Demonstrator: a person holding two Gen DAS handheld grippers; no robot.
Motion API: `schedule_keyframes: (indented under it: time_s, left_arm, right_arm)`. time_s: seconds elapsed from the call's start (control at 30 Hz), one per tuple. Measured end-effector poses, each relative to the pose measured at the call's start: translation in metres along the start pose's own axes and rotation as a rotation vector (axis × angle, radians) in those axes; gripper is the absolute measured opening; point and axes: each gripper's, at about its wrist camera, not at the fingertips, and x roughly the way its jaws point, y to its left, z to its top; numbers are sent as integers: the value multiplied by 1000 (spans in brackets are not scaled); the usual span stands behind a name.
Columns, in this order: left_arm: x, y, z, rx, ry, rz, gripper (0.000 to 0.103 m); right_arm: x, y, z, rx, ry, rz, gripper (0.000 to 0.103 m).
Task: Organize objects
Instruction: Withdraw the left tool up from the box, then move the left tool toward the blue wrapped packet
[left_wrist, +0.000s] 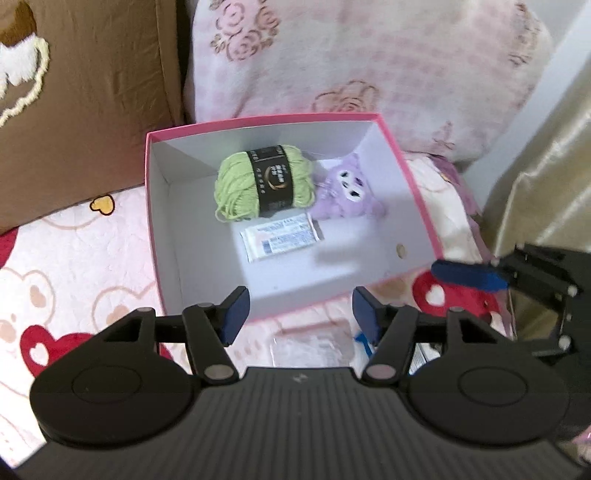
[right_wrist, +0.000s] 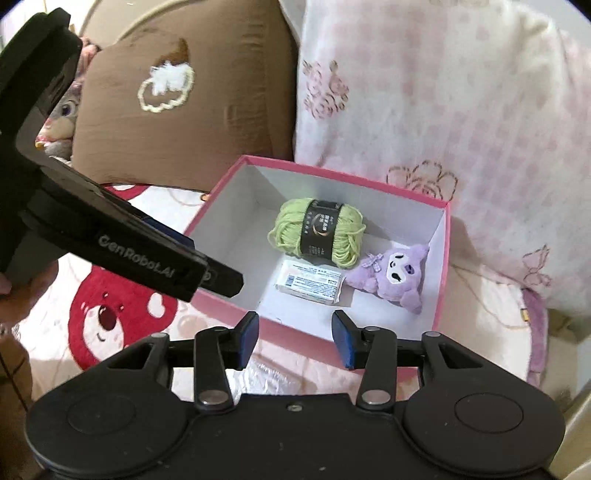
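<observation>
A pink box (left_wrist: 155, 221) with a white inside stands open on the bed; it also shows in the right wrist view (right_wrist: 445, 258). In it lie a green yarn ball (left_wrist: 264, 182) (right_wrist: 317, 232), a purple plush toy (left_wrist: 347, 192) (right_wrist: 393, 275) and a white packet (left_wrist: 280, 236) (right_wrist: 308, 286). My left gripper (left_wrist: 299, 314) is open and empty, just before the box's near wall. My right gripper (right_wrist: 295, 339) is open and empty, also at the near wall. A clear plastic bag (left_wrist: 314, 347) (right_wrist: 266, 380) lies on the blanket under both grippers.
A brown cushion (right_wrist: 177, 103) and a pink flowered pillow (left_wrist: 351, 62) lean behind the box. A bear-print blanket (left_wrist: 66, 266) covers the bed. The right gripper's blue pad (left_wrist: 469, 275) shows at the box's right corner. A grey plush (right_wrist: 61, 118) sits far left.
</observation>
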Motion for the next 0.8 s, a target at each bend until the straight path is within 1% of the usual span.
schedule_keyframes:
  time_s: [0.07,0.13,0.27,0.4,0.53,0.67,0.8]
  left_arm:
    - [-10,-5,-9,9,4,-14,61]
    - [-21,-6,-16,16,4,-35,61]
    - [-41,-11,-35,50,-9,-16,64]
    - [-50,-20,-56,101,5,3,65]
    - [-56,-29,-76,121,29,-29,68]
    - [-64,-40,-97,147,39,-33,71]
    - [-68,-50,-116,180,55,-34,73]
  right_arm:
    - [-15,9,-7,-16,-19,-8,55]
    - [-28,16,-14,-32,-33,-13,61]
    - [-55,21,-25,-47,-62,5,62]
    - [-74,24,-36,-50,-76,19,66]
    - [-90,29,-48,-68,-81,29,67]
    - [-104,28,-60,-78,-76,36,69]
    - [-116,27,-73,-86,-77,43,77]
